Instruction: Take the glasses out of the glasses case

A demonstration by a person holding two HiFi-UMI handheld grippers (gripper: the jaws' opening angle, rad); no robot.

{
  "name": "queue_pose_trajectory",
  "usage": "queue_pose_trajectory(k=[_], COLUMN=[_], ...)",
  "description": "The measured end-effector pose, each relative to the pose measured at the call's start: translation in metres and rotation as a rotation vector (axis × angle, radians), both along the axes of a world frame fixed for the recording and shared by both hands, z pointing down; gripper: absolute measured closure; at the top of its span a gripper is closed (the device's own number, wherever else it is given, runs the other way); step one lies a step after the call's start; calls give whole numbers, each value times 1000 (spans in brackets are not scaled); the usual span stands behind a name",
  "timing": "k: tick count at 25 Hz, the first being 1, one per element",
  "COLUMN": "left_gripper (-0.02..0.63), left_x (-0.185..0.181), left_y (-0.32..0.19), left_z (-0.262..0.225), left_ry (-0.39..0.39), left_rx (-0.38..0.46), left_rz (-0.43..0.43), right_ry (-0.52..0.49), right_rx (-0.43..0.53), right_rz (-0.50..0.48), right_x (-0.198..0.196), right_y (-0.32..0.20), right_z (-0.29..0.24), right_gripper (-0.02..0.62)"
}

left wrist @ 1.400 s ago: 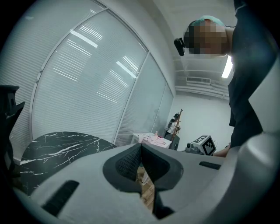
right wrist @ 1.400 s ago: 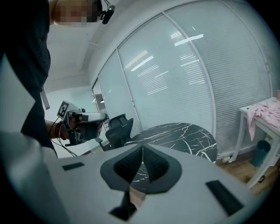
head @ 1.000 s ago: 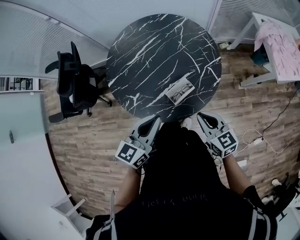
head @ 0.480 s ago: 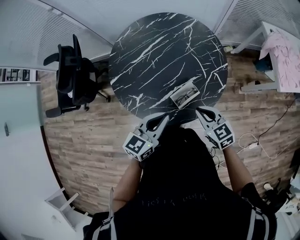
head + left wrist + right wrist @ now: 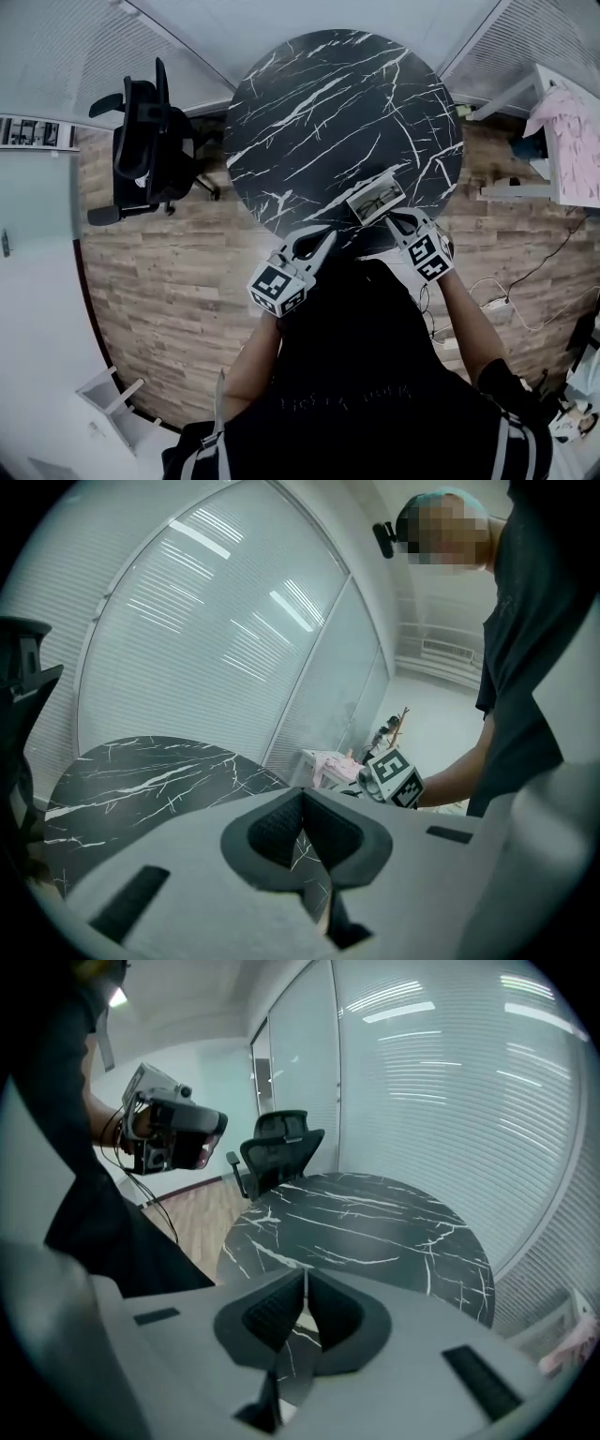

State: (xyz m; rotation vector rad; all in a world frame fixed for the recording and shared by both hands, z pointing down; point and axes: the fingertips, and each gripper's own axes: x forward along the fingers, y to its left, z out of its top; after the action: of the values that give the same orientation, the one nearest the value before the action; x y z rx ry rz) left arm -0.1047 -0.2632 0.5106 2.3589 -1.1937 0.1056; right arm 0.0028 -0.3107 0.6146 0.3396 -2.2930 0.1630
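An open light-grey glasses case (image 5: 376, 199) lies near the right front edge of the round black marble table (image 5: 319, 103), with dark glasses showing inside it. My right gripper (image 5: 393, 219) sits just in front of the case, its tips at the case's near corner, jaws shut on nothing. My left gripper (image 5: 322, 238) hovers at the table's front edge, left of the case, also shut and empty. In the left gripper view the pads (image 5: 281, 825) meet at the tip and the right gripper (image 5: 392, 778) shows beyond. The case is hidden in both gripper views.
A black office chair (image 5: 150, 155) stands left of the table, also seen in the right gripper view (image 5: 281, 1152). A white table with a pink cloth (image 5: 574, 127) is at the far right. Cables (image 5: 525, 281) lie on the wood floor; a white stool (image 5: 108, 401) is at lower left.
Both grippers have moved forward to the table's front edge. The right one has closed in on the glasses case. Both stayed shut.
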Motion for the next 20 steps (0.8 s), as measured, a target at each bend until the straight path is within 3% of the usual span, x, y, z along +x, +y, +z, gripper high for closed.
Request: queue_pose_trajectory(k=[11, 20], left_gripper=[588, 588], left_x=[-16, -23], left_y=[-10, -14], left_z=[6, 11], left_ry=[7, 19], left_rx=[-23, -42], left_rz=[-21, -43], right_ry=[156, 294], right_rx=[2, 36], right_rz=[-140, -334], right_x=[-8, -13], right_y=[-14, -10], right_z=[42, 76], right_gripper=[561, 561])
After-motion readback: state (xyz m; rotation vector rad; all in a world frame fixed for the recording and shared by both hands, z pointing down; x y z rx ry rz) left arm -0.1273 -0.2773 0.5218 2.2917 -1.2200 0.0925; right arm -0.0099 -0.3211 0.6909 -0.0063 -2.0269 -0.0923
